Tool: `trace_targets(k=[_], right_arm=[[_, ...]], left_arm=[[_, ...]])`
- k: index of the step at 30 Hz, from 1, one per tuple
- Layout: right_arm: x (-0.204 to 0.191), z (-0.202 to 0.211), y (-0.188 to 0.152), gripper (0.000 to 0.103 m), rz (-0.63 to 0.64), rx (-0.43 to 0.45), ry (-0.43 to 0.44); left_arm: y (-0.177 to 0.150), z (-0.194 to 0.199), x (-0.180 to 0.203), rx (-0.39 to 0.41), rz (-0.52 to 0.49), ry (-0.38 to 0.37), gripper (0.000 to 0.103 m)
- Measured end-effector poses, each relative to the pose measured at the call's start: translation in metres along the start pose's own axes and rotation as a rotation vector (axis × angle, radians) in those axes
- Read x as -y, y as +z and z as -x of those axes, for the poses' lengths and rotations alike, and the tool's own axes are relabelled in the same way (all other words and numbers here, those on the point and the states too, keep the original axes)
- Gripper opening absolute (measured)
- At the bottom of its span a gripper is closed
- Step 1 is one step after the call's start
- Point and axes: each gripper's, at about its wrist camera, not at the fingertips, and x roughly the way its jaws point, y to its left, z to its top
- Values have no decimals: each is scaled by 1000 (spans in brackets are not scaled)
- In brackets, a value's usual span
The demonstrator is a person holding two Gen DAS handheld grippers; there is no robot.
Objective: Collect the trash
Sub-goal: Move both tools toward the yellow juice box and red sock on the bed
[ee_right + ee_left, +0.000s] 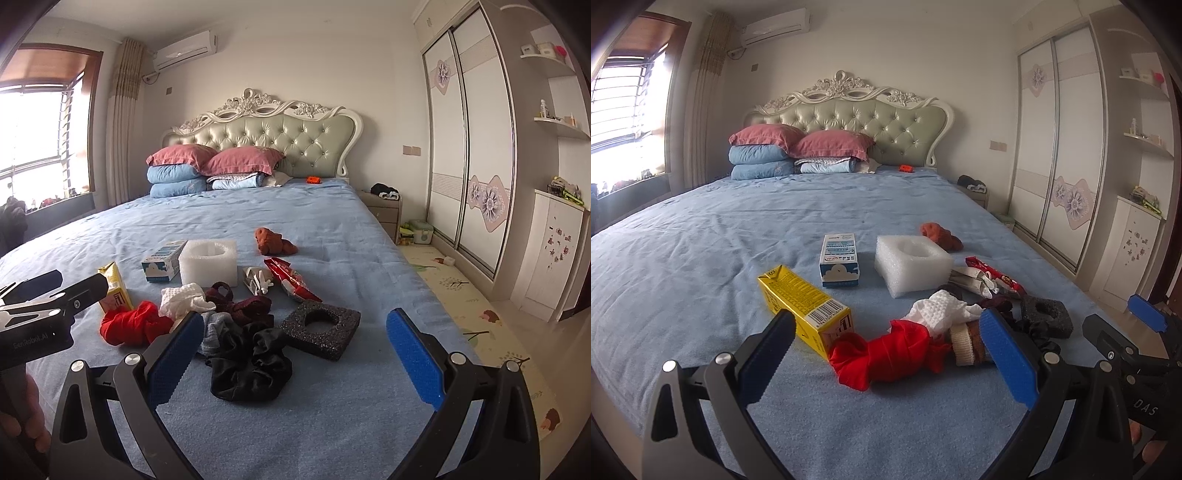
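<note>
Both tools are held low over the near end of a bed (701,236) covered in a blue sheet. The left tool (886,350) has its fingers spread wide, nothing between the pads; a red cloth (886,354) and the end of a yellow carton (805,310) lie on the sheet in the gap ahead of it. The right tool (291,354) is likewise spread wide and holds nothing; a black garment (251,365) lies on the sheet between its fingers.

Trash and clothing are scattered together on the near half of the bed. The yellow carton lies on its side, its end touching the red cloth. Beyond it lies a blue-and-white carton (840,264), with a white foam block (912,262) just beside it. A red wrapper (290,282) lies near the foam, beside a crumpled white packet (256,280). A black foam piece (321,326) with a round hole lies just right of the black garment. A white cloth (184,301) and a dark red garment (240,302) lie between the red cloth and the black foam. An orange-brown cloth (273,242) sits apart, further up the bed.

Pillows (798,142) are stacked against the headboard (849,125). A wardrobe (469,147) stands to the right.
</note>
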Motion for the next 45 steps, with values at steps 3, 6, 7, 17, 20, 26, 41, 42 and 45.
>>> trace_targets(k=[3, 6, 7, 17, 20, 26, 41, 42, 45], right_arm=[[0, 0, 0, 95, 0, 0, -1], [1, 2, 0, 95, -4, 2, 3], [2, 2, 0, 95, -7, 3, 6], [-7, 3, -1, 95, 10, 6, 30], [-9, 2, -1, 95, 11, 4, 38], [-14, -1, -1, 95, 15, 3, 55], [-31, -17, 0, 95, 26, -14, 86], [-33, -18, 0, 95, 29, -17, 90], [-37, -22, 1, 95, 36, -25, 94]], left_arm=[[0, 1, -2, 0, 4, 3, 99], [-1, 0, -3, -7, 4, 8, 99], [-1, 0, -4, -8, 5, 8, 99], [1, -1, -10, -12, 14, 31, 99], [1, -1, -11, -11, 15, 34, 99], [2, -2, -13, -9, 16, 36, 99], [3, -19, -29, -37, 39, 58, 99], [3, -21, -31, -43, 42, 64, 99], [4, -25, -35, -53, 48, 73, 99]])
